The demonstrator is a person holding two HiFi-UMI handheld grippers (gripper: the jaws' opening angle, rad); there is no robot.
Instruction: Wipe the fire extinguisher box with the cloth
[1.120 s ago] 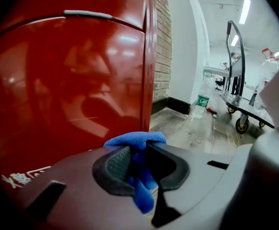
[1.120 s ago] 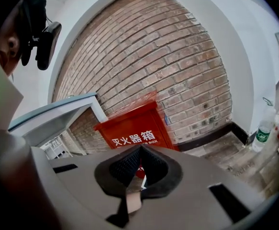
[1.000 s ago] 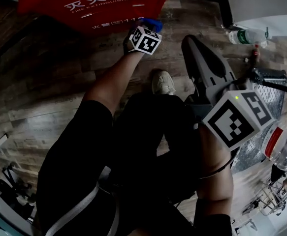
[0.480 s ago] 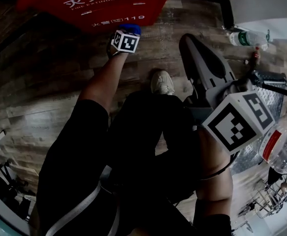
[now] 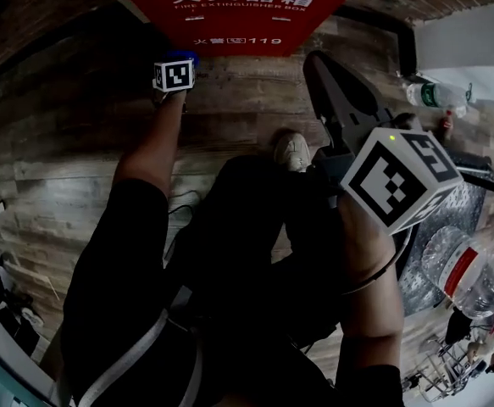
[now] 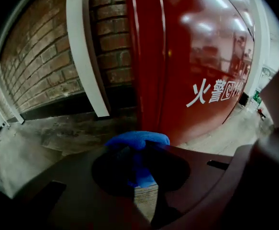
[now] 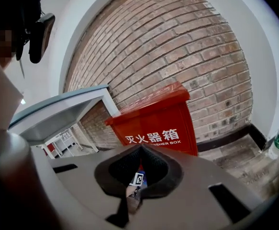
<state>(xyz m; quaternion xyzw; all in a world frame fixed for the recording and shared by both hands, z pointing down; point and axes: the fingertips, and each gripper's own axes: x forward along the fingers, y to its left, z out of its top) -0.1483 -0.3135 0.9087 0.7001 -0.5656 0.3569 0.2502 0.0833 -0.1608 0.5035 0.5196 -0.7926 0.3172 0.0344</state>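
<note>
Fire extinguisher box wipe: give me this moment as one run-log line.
left gripper: shut on blue cloth | blue cloth: near fire extinguisher box lower edge, contact unclear | right gripper: shut, empty

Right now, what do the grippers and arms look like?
Each gripper carries a white cube with black square markers. The right gripper has a broad grey shell, slotted, with black ribbed pads inside its jaws; the left gripper looks dark. Black short sleeves, a thin dark loop at the right wrist.
</note>
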